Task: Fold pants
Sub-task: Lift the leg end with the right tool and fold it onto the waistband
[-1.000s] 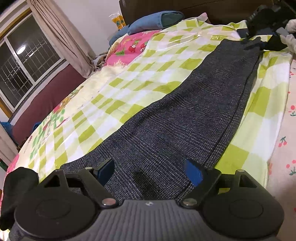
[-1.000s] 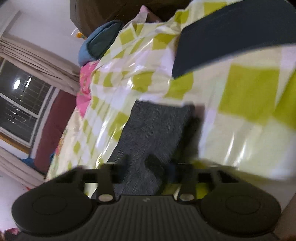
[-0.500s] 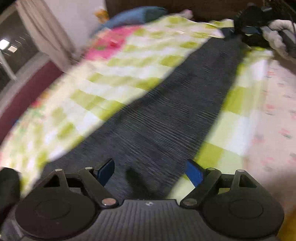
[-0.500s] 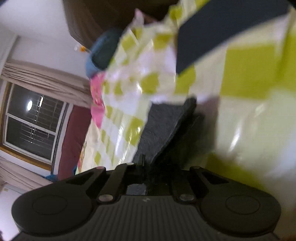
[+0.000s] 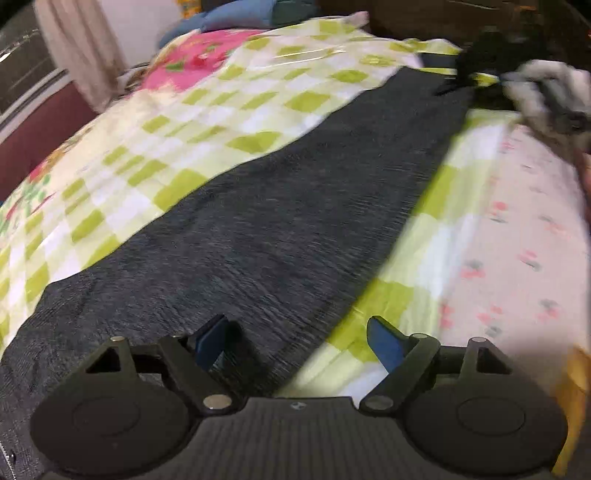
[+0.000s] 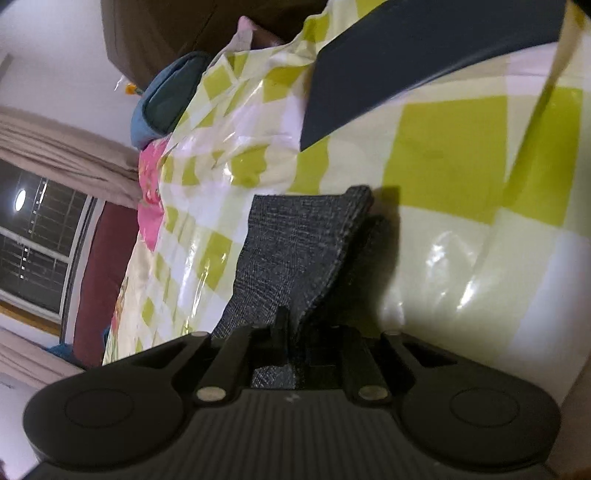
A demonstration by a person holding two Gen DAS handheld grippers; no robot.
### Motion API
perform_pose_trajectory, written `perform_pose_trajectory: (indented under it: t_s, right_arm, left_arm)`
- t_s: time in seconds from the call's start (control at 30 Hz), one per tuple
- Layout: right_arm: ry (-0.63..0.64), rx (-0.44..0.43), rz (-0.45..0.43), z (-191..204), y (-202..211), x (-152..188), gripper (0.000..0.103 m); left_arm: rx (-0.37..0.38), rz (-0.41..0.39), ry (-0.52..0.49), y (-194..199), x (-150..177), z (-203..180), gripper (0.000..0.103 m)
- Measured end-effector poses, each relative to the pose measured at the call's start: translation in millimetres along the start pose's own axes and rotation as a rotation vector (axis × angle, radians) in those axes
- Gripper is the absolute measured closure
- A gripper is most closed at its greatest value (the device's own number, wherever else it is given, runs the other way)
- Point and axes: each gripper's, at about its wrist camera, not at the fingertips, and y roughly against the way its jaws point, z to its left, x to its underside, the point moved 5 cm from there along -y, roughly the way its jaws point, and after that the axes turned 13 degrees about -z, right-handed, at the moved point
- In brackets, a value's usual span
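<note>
Dark grey checked pants (image 5: 277,221) lie stretched lengthwise on a green-and-white checked sheet (image 5: 258,110). My left gripper (image 5: 295,328) hovers over their near end, its blue pads wide apart and closing slightly, with the pants' right edge below and nothing pinched. In the right wrist view the far hem of the pants (image 6: 295,240) is bunched and raised off the sheet. My right gripper (image 6: 295,332) has that fabric pinched between its narrow fingers while its jaws are opening a little. The right hand shows as a pale blur (image 5: 546,96) at the far end of the pants.
A pink cherry-print sheet (image 5: 517,240) borders the checked one on the right. A blue pillow (image 5: 240,14) lies by the dark headboard, and a dark flat strip (image 6: 406,55) lies beyond the hem. A curtain and window (image 6: 37,240) are to the left.
The right gripper has shut on the pants' hem and lifted it. The left gripper's view has tipped down and swung right, so more pink sheet shows.
</note>
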Motion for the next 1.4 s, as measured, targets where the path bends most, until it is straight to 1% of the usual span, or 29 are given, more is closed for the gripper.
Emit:
perform_pose_trajectory:
  t_s: [0.03, 0.1, 0.17, 0.2, 0.23, 0.27, 0.33, 0.37, 0.4, 0.43, 0.47, 0.53, 0.57, 0.63, 0.67, 0.73, 0.83, 0.9, 1.0, 1.07, 1.13, 1.17, 1.3, 1.4]
  right_arm:
    - [0.002, -0.003, 0.007, 0, -2, 1, 0.091]
    - [-0.007, 0.003, 0.013, 1, -7, 3, 0.092]
    - [-0.043, -0.001, 0.019, 1, -8, 2, 0.089]
    - [-0.047, -0.004, 0.023, 1, -7, 2, 0.088]
    - [-0.041, -0.006, 0.026, 2, -7, 3, 0.087]
    - [-0.027, -0.002, 0.025, 2, -6, 3, 0.087]
    - [-0.004, 0.009, 0.018, 3, -7, 4, 0.087]
    - [-0.001, 0.009, 0.014, 4, -9, 5, 0.087]
    - [-0.007, 0.008, 0.012, 5, -11, 6, 0.087]
    - [-0.021, 0.002, 0.011, 4, -11, 6, 0.086]
    - [-0.032, -0.008, 0.011, 4, -12, 6, 0.083]
    - [-0.035, -0.024, 0.015, 4, -14, 6, 0.083]
    - [-0.030, -0.024, 0.013, 4, -14, 6, 0.085]
    - [-0.004, -0.013, 0.007, 6, -12, 7, 0.090]
    - [-0.002, -0.006, 0.003, 6, -11, 7, 0.094]
    - [-0.018, -0.010, -0.002, 9, -6, 7, 0.095]
    - [0.009, -0.049, -0.038, 26, 9, 4, 0.095]
    - [0.047, -0.076, -0.050, 46, 20, 4, 0.095]
    - [0.180, -0.136, -0.046, 95, 36, 16, 0.095]
    - [0.304, -0.189, -0.018, 137, 45, 37, 0.095]
    - [0.435, -0.245, 0.026, 181, 50, 69, 0.095]
    - [0.487, -0.274, 0.055, 201, 51, 88, 0.095]
    - [0.655, -0.417, 0.196, 277, 51, 186, 0.095]
    - [0.780, -0.511, 0.299, 323, 51, 276, 0.095]
  left_arm:
    - [0.013, 0.000, -0.005, 5, 1, -2, 0.009]
    - [0.017, -0.003, -0.012, 11, 1, -2, 0.009]
    - [-0.008, -0.035, -0.016, 17, -4, 3, 0.009]
    - [-0.025, -0.065, -0.017, 21, -9, 6, 0.009]
    - [-0.041, -0.091, -0.017, 23, -12, 9, 0.008]
    - [-0.059, -0.100, -0.015, 20, -14, 12, 0.008]
    - [-0.087, -0.089, -0.001, 8, -13, 18, 0.008]
    - [-0.088, -0.064, 0.013, -1, -10, 20, 0.008]
    - [-0.073, -0.030, 0.024, -6, -6, 20, 0.009]
    - [-0.027, 0.008, 0.041, -10, -1, 17, 0.009]
    - [0.004, 0.018, 0.041, -7, 4, 12, 0.009]
    - [0.033, 0.017, 0.013, 3, 6, 6, 0.009]
    - [0.055, 0.025, 0.013, 8, 6, 4, 0.009]
    - [0.090, 0.033, 0.053, 15, 5, 6, 0.010]
    - [0.092, 0.031, 0.074, 18, 3, 9, 0.010]
    - [0.065, -0.003, 0.100, 23, -2, 16, 0.010]
    - [-0.021, -0.061, 0.088, 29, -4, 26, 0.010]
    - [-0.055, -0.065, 0.114, 27, -1, 35, 0.010]
    - [-0.089, -0.027, 0.145, 21, 13, 47, 0.010]
    - [-0.099, -0.026, 0.169, 26, 24, 55, 0.010]
    - [-0.106, -0.040, 0.194, 40, 33, 62, 0.009]
    - [-0.129, -0.042, 0.199, 47, 39, 68, 0.009]
    - [-0.293, -0.044, 0.204, 70, 59, 99, 0.009]
    - [-0.398, -0.035, 0.275, 86, 79, 133, 0.009]
